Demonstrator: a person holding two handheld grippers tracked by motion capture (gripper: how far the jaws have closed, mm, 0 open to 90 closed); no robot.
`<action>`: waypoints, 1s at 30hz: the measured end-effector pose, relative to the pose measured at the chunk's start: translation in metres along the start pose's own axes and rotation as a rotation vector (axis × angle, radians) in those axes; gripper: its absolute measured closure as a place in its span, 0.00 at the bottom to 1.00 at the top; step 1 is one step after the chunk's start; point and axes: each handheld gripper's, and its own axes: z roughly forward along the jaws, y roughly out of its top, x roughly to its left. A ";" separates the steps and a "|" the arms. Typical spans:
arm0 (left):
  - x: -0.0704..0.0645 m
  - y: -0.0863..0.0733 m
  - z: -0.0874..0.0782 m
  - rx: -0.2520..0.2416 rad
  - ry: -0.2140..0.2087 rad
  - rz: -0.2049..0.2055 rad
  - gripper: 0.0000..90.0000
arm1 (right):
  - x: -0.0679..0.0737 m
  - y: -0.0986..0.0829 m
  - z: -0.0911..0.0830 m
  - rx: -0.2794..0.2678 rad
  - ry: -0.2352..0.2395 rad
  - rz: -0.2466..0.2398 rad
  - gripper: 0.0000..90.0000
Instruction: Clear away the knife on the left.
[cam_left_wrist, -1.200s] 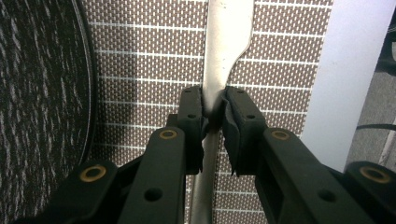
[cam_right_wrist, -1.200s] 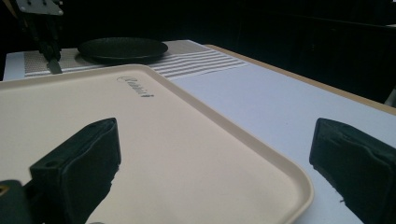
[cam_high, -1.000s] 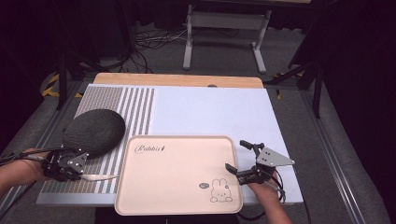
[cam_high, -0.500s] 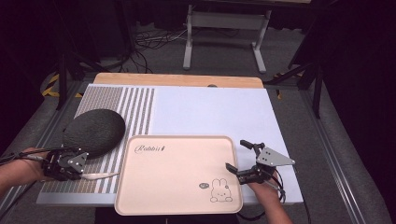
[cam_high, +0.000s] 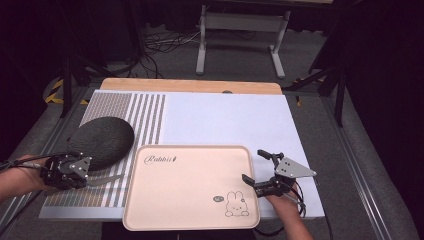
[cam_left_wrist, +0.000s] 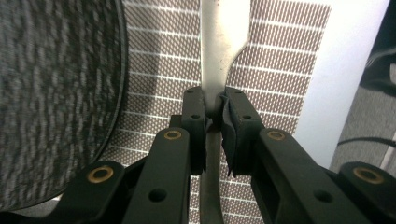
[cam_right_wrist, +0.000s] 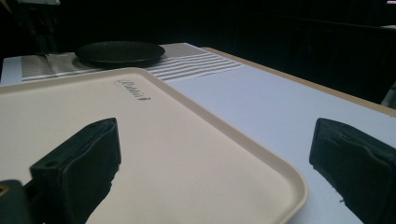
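The left gripper (cam_left_wrist: 212, 109) had its jaws clenched on the narrow handle of a metal knife (cam_left_wrist: 218, 51), the blade running forward from the jaws over the striped mat (cam_left_wrist: 275, 60). In the high view, the knife (cam_high: 102, 179) lay low over the mat's near edge, between the dark round plate (cam_high: 101, 141) and the left side of the cream tray (cam_high: 190, 187), just beside the tray.

The right gripper (cam_high: 259, 170) had its jaws spread wide and empty. One jaw stood over the tray's right edge (cam_right_wrist: 261, 158) and the other over the bare white tabletop cover (cam_right_wrist: 261, 100), so the rim lay between them.

Judged step: the knife was in carriage towards its placing spot, and the right gripper was set to take the tray rim. The next move would call for a level carry of the knife, with the blade clear of the plate, and for the right jaws to shut squarely on the rim.
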 end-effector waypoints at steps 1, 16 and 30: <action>0.000 0.001 -0.003 -0.013 -0.001 -0.010 0.89 | 0.000 0.000 0.000 -0.001 0.000 0.001 0.03; 0.001 0.023 -0.031 -0.130 -0.065 -0.198 0.89 | -0.001 0.000 -0.001 -0.008 0.000 0.001 0.03; -0.006 0.051 -0.042 -0.137 -0.088 -0.215 0.89 | -0.001 0.000 -0.002 -0.011 -0.001 0.002 0.03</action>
